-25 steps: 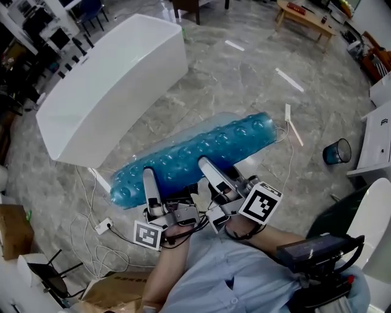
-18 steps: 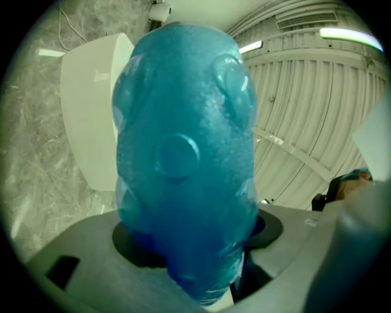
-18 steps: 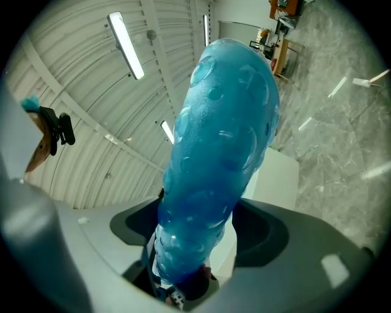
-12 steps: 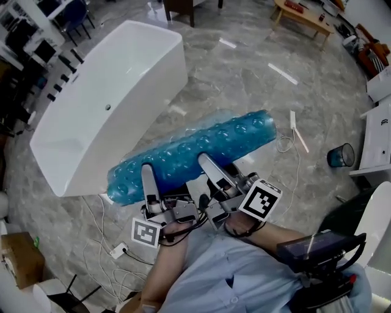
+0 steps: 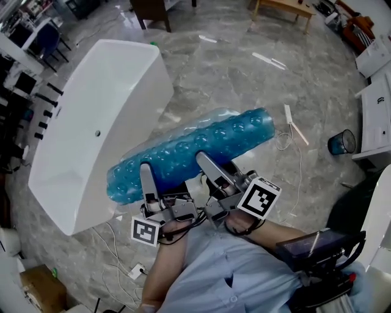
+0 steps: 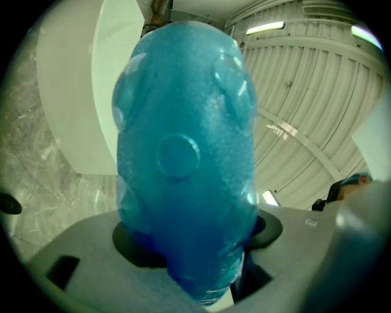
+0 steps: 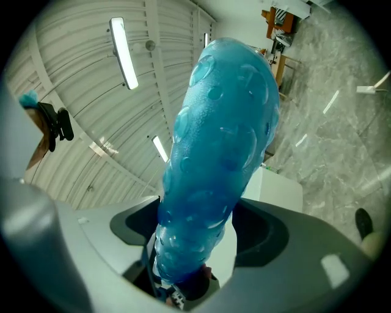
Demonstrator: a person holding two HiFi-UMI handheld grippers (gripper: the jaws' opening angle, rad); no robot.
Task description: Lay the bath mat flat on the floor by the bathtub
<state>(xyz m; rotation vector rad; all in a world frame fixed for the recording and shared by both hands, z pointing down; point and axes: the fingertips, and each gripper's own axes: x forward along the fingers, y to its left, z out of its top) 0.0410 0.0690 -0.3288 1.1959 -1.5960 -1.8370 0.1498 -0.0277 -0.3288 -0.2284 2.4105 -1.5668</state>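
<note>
A blue bubbled bath mat point(image 5: 192, 153), rolled into a long tube, is held off the floor across both grippers. My left gripper point(image 5: 145, 173) is shut on the mat near its left end, and the blue roll point(image 6: 183, 153) fills the left gripper view. My right gripper point(image 5: 203, 161) is shut on the mat's middle part point(image 7: 220, 153). The white bathtub point(image 5: 91, 122) stands on the marble floor to the left, its near side just beyond the mat's left end.
Cables and a white power strip point(image 5: 137, 271) lie on the floor at lower left. A blue bin point(image 5: 342, 142) and white cabinets point(image 5: 376, 104) stand at the right. White strips point(image 5: 293, 127) lie past the mat's right end. A wooden bench point(image 5: 282, 7) stands at the top.
The bathtub has shifted down and left in the head view and more of its inside shows. The mat and both grippers keep the same hold and place.
</note>
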